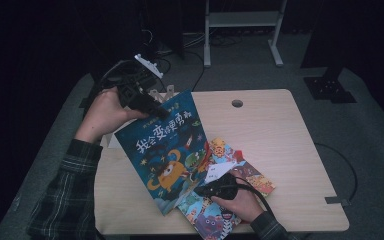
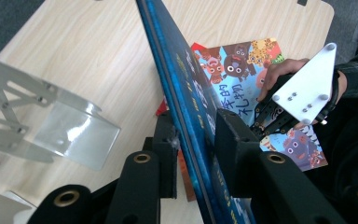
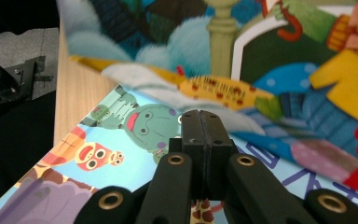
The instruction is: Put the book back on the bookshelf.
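The right gripper [image 1: 206, 190], jaws shut on nothing, presses on the pale-blue picture book with cartoon monsters [image 1: 207, 215] lying flat at the near table edge. Above it, the thin, stiff dark-blue hardcover with an orange monster [image 1: 167, 150] tilts up, the left gripper [image 1: 161, 113] clamping its far top edge. It looks light but slippery; hold near the spine

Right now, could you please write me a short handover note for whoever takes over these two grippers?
Left gripper: its jaws clamp the top edge of the blue picture book, which is lifted and tilted above the table.
Right gripper: jaws shut, resting on the colourful book lying flat underneath.
Done: blue book raised off the lower one.
Left: probably carry it clear and set it down.
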Motion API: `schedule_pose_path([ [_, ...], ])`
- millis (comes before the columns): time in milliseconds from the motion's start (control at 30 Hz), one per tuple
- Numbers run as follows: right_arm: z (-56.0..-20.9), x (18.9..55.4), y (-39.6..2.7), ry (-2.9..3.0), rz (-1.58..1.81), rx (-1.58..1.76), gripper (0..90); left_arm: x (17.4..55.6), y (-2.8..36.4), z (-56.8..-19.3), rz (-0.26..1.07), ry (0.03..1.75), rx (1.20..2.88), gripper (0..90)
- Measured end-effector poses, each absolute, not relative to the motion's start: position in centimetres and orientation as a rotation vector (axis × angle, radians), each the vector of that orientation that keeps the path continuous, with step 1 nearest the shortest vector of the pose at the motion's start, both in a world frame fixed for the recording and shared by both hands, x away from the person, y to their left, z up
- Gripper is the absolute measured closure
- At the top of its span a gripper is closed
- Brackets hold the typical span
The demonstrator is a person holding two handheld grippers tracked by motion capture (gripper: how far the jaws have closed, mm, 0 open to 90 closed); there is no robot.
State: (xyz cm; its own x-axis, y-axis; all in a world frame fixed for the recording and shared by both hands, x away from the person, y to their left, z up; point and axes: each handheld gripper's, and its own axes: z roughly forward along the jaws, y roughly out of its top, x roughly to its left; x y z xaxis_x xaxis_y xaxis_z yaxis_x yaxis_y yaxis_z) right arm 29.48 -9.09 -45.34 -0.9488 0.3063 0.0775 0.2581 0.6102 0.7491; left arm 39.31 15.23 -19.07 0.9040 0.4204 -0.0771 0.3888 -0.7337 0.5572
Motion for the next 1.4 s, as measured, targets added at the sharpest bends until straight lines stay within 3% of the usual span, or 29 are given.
schedule_pose_path([
  [367, -45.2, 29.6, -9.9, 2.731, 1.235, 0.506, 86.0, 38.7, 12.9, -17.7, 0.094, 0.527, 2.546, 75.5],
  [1033, -43.5, 31.4, -17.5, 2.538, 1.287, 0.739, 77.6, 38.1, 11.9, -18.0, 0.019, 0.539, 2.598, 73.3],
  [1133, -43.2, 31.8, -18.8, 2.477, 1.307, 0.782, 72.6, 38.2, 12.0, -18.2, 0.016, 0.55, 2.606, 74.9],
  [1400, -43.2, 33.8, -23.4, 2.311, 1.258, 0.961, 41.5, 38.4, 12.1, -18.2, -0.027, 0.571, 2.591, 78.3],
])
